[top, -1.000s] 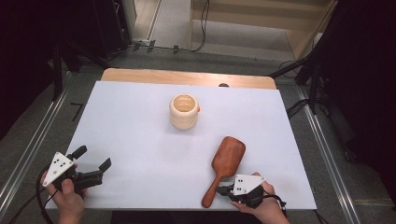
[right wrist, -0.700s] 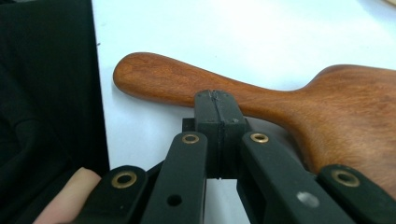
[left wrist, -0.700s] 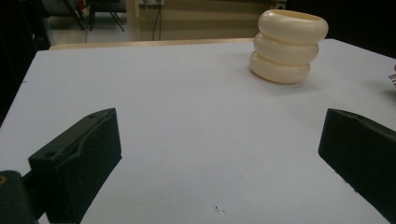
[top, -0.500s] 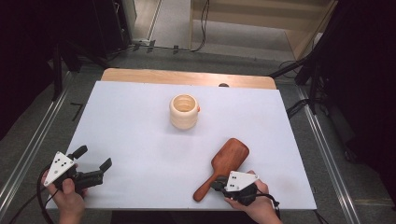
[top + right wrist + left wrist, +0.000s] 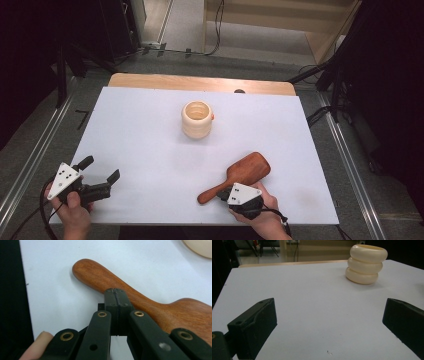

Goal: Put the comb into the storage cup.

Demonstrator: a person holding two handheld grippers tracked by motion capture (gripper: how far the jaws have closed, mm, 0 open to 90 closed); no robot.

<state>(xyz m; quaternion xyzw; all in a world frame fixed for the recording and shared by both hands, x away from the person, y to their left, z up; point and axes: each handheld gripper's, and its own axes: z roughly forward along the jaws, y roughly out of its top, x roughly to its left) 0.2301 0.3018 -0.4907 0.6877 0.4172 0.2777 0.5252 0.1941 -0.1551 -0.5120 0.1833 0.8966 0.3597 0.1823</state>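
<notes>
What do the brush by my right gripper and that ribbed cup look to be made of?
Brush: wood, likely, reddish-brown with visible grain and a smooth, slightly glossy finish, perhaps varnished.
Cup: cream, smooth, softly sheened stacked rings with no grain showing; could be plastic, glazed ceramic or pale painted wood, hard to tell from the look alone.

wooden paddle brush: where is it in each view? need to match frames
High view: wooden brush lower right, handle toward the right gripper.
Left gripper view: not in it.
Right gripper view: brush crosses the centre, behind the shut jaws.
Shared landmark: cream ridged cup.
</notes>
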